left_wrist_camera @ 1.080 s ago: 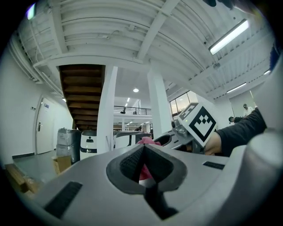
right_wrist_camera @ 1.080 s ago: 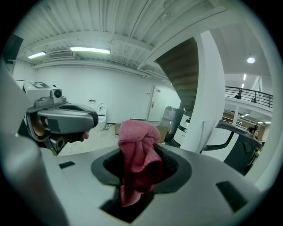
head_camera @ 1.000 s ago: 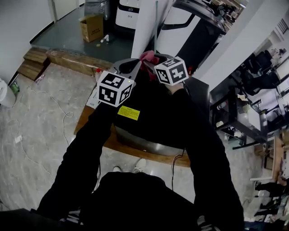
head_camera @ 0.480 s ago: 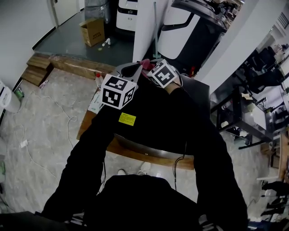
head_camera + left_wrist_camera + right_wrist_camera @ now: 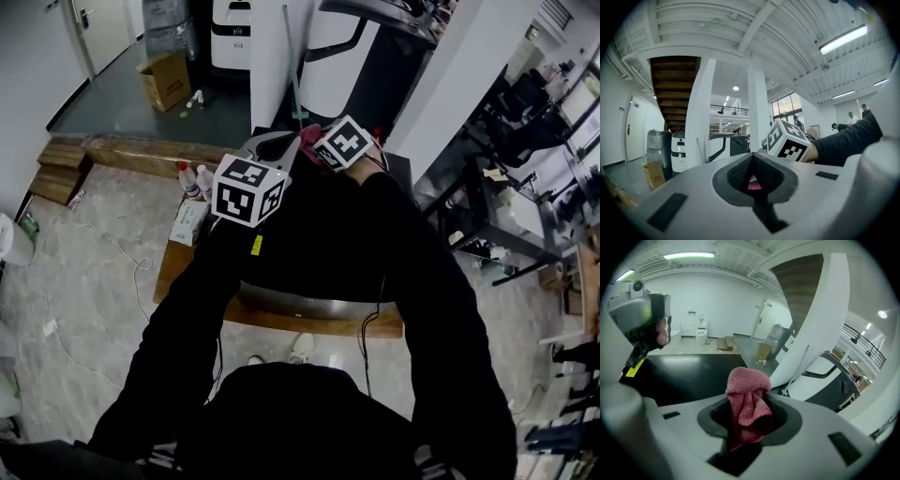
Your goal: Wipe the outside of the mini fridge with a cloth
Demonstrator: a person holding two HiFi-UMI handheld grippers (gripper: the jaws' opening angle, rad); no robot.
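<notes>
The black mini fridge (image 5: 309, 258) stands under my arms, a yellow sticker (image 5: 256, 246) on its top. Its glossy top (image 5: 689, 369) also shows in the right gripper view. My right gripper (image 5: 317, 142) is over the fridge's far edge, shut on a bunched pink cloth (image 5: 747, 390). The cloth (image 5: 309, 139) pokes out between the two marker cubes. My left gripper (image 5: 275, 143) is close beside it on the left. Its jaws (image 5: 752, 161) are pressed together, with a pink sliver showing low between the pads.
The fridge rests on a wooden board (image 5: 281, 323) on the floor. Spray bottles (image 5: 187, 178) stand at its left, and a cable (image 5: 131, 253) trails over the tiles. A white pillar (image 5: 272, 66), a cardboard box (image 5: 164, 80) and a black-and-white machine (image 5: 366, 56) lie beyond.
Both grippers have stayed together over the fridge's far edge. The head view has shifted, and my left arm now covers more of the yellow sticker.
</notes>
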